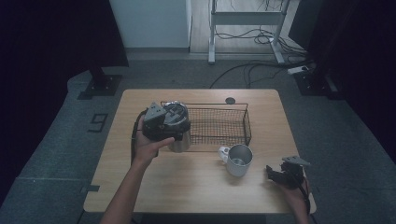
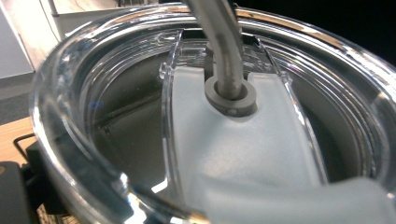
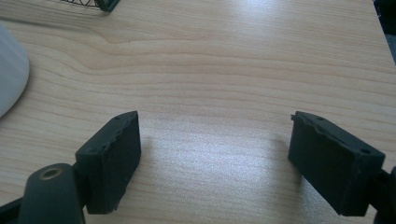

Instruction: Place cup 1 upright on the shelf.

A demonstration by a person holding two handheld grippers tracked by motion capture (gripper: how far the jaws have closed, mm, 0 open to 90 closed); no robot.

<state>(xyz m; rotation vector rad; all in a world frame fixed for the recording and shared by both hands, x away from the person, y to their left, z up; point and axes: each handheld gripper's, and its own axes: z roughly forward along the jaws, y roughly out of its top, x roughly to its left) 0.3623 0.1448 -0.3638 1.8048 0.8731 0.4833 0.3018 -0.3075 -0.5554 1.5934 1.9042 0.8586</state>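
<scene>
High view sets the left gripper (image 1: 163, 123) on top of a steel tumbler with a clear plastic lid (image 1: 180, 140), which stands at the left end of the black wire basket (image 1: 219, 123). Left gripper view brings that lid (image 2: 56, 116) very close and adds what the high view cannot resolve: a metal straw (image 2: 224, 46) passing through a grey ring in a frosted slider. A black jaw sits just outside the rim at the lower left; whether the jaws press on the lid I cannot tell.

Right gripper view shows the right gripper (image 3: 215, 135) with its jaws wide apart and only bare wood between them. The high view places this gripper (image 1: 280, 175) in front of the basket's right end, near the table's corner.

A white mug (image 1: 239, 161) with a metal interior stands just in front of the basket; its curved side (image 3: 9, 70) edges into the right gripper view.

A light wooden table (image 1: 187, 182) carries everything and stands on grey carpet (image 1: 56, 154). A white desk frame (image 1: 243, 18) and loose cables (image 1: 243, 70) lie beyond the basket.

Counted: one tumbler, one straw, one mug, one basket, two grippers.
</scene>
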